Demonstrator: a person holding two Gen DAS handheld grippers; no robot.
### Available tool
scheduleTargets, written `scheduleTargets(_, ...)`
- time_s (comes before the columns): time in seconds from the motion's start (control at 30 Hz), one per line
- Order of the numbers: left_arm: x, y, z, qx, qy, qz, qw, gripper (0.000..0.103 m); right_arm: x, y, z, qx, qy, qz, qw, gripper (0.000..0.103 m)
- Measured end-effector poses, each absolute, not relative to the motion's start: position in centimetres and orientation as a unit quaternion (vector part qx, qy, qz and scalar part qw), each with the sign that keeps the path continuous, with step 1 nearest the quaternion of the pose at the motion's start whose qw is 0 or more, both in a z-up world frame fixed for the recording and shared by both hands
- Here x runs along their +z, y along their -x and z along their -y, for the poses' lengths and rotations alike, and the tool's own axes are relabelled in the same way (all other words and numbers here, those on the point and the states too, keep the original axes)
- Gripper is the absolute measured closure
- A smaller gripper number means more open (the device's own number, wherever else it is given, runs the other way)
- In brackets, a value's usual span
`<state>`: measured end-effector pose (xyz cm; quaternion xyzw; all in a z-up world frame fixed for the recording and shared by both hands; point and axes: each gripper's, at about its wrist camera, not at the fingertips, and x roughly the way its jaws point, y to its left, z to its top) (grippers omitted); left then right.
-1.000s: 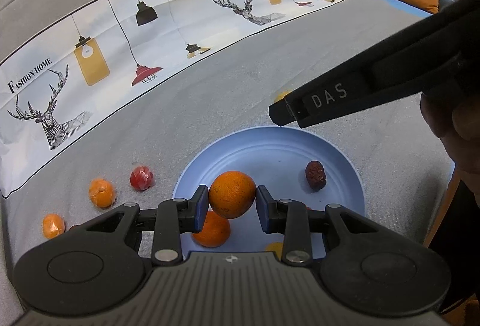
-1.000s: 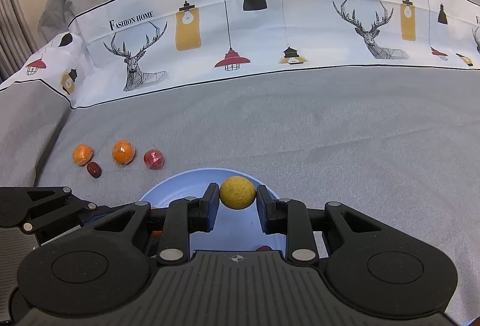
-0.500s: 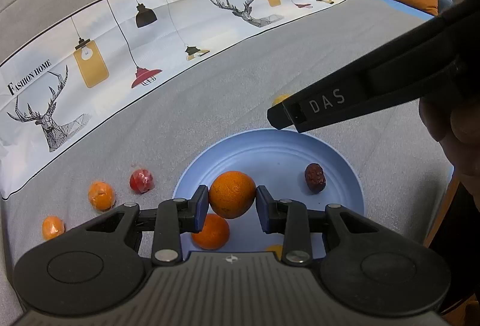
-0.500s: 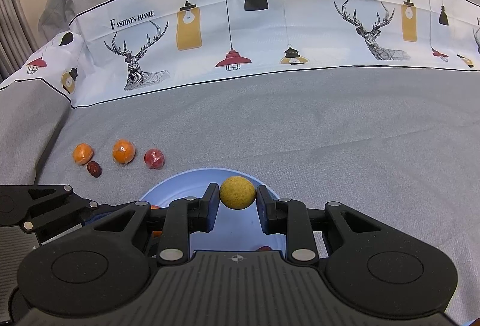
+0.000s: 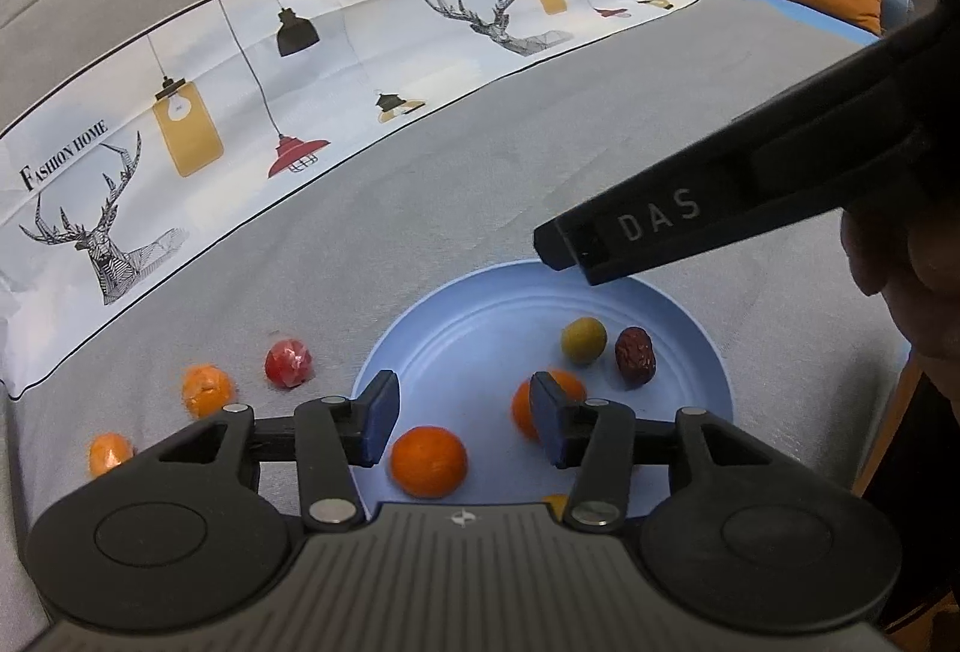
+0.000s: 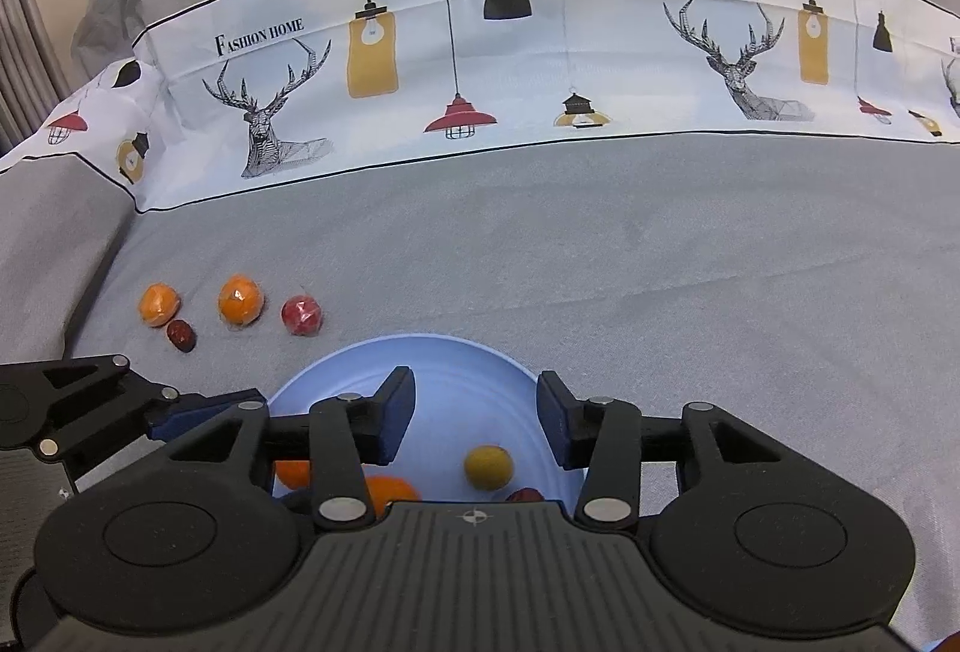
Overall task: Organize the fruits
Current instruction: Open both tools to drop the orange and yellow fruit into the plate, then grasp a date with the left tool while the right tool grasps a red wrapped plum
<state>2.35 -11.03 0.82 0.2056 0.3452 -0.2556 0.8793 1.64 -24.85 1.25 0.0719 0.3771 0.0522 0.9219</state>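
Both grippers just let go over the blue plate (image 5: 708,352): left gripper (image 5: 462,415) and right gripper (image 6: 474,415) jaws opening, empty, orange (image 5: 428,461) and yellow fruit (image 6: 489,466) now on plate, four fruits still on cloth.

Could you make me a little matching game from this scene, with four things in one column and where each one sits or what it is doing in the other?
Things:
1. yellow-green ball
2. red wrapped fruit
3. dark red date
4. left claw

Places or states:
A. on the grey cloth, outside the plate
B. jaws opening, nothing between them
C. on the blue plate, right beside the yellow-green ball
D. on the blue plate, below the right claw

Pairs: 1-D, 2-A, 3-C, 4-B
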Motion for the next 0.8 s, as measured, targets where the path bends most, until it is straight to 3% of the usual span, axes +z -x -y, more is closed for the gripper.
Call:
scheduleTargets(0.5,1.0,-2.5,10.8,-0.246,-0.204,-0.338,0.885,0.046,1.3,-1.5,25.0,0.047,-0.07,-0.375,0.923,0.053)
scheduleTargets(0.73,1.5,-2.8,10.2,-0.229,-0.194,-0.332,0.894,0.077,1.6,-1.5,24.9,0.044,-0.07,-0.371,0.925,0.053)
scheduleTargets(0.8,1.9,-3.1,9.7,-0.218,-0.183,-0.329,0.9,0.079,1.7,-1.4,24.9,0.041,-0.07,-0.365,0.927,0.053)
